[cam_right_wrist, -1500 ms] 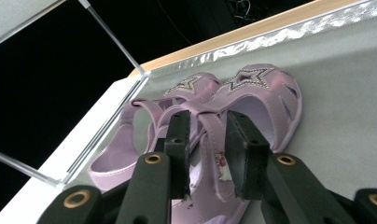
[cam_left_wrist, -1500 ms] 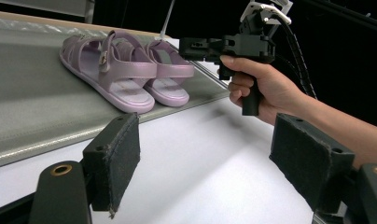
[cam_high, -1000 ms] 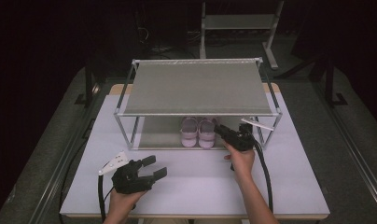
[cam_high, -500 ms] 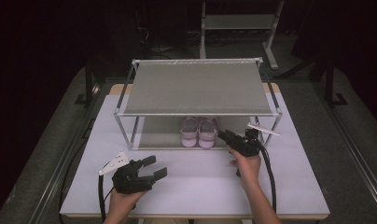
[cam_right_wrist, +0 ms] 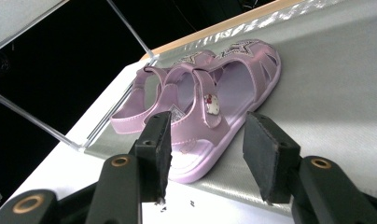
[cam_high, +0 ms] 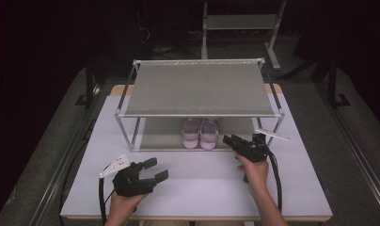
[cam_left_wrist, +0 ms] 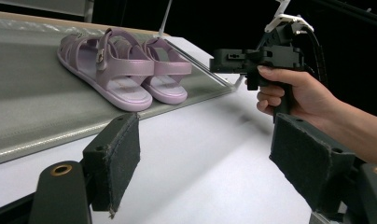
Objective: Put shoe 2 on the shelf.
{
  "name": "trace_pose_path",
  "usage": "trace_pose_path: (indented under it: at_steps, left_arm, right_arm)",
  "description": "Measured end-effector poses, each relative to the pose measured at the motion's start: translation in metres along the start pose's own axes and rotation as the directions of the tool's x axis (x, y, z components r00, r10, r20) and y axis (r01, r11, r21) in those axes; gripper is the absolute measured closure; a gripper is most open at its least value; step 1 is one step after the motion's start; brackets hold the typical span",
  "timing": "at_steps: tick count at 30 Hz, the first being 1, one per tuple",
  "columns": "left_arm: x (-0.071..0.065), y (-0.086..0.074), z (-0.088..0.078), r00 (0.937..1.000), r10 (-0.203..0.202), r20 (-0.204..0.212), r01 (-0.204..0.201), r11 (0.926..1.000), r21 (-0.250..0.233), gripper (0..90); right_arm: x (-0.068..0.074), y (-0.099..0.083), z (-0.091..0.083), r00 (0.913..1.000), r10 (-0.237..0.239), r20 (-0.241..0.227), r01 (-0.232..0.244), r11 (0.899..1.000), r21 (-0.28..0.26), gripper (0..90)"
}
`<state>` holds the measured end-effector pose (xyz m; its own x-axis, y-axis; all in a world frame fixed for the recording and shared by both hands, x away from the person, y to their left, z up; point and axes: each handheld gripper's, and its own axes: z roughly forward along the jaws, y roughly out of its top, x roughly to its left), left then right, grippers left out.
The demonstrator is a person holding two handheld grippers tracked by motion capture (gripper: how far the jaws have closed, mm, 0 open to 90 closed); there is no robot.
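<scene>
Just off the front edge of the rack's lower shelf [cam_high: 164, 136], the right gripper [cam_high: 229, 140] is levelled at a pair of pink sandals [cam_high: 200, 133]. Its jaws have just been opening, and the right gripper view shows them about halfway apart with nothing pinched between them; the nearer sandal's heel [cam_right_wrist: 196, 161] sits a little beyond the pads [cam_right_wrist: 159, 154], not touching. So nothing is in that grip right now.

Out from there: the sandals stand side by side on the grey lower shelf, toes pointing to twelve o'clock, heels at the shelf's front lip. From the right gripper they lie at roughly ten o'clock on the high view, close by. Above them the rack's top shelf [cam_high: 197, 87] is bare.

Over at eight o'clock from the sandals, well apart, the left gripper [cam_high: 153, 169] rests low over the white table [cam_high: 202, 188], jaws spread wide and holding nothing; the left gripper view looks across at the sandals [cam_left_wrist: 126, 70] and at the right gripper's hand [cam_left_wrist: 289, 91].

Where does the job stand? My read: the pair looks already placed on the lower shelf, neat and together, and the right gripper looks to have let go. What may remain is little more than clearing both grippers away, unless the sandals are about to be picked up again; the pictures cannot settle which.
</scene>
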<state>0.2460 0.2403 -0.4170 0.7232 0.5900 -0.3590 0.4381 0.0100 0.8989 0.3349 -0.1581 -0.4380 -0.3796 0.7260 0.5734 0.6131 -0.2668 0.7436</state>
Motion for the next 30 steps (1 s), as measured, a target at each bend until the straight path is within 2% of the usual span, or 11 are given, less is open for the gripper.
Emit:
trace_pose_path:
  at_steps: [5,15,25,30]
  left_arm:
    - [0.001,-0.001,0.0,1.0,-0.002,0.0,0.002,1.0,0.003,23.8]
    - [0.001,0.0,-0.001,1.0,-0.002,0.0,0.002,1.0,-0.001,23.8]
    - [0.001,-0.001,-0.001,1.0,-0.002,-0.001,0.002,1.0,0.002,23.8]
    - [0.001,-0.001,-0.001,1.0,-0.002,-0.001,0.002,1.0,0.003,23.8]
  right_arm:
    - [0.0,-0.001,-0.004,1.0,0.006,-0.003,-0.006,1.0,0.01,49.6]
    - [0.003,0.0,-0.013,0.9997,-0.016,-0.017,0.017,1.0,0.017,48.0]
    - [-0.003,-0.01,-0.022,0.9998,-0.002,-0.021,0.003,0.999,0.045,46.7]
    - [-0.005,-0.011,-0.028,0.9997,0.0,-0.024,0.001,0.999,0.043,46.7]
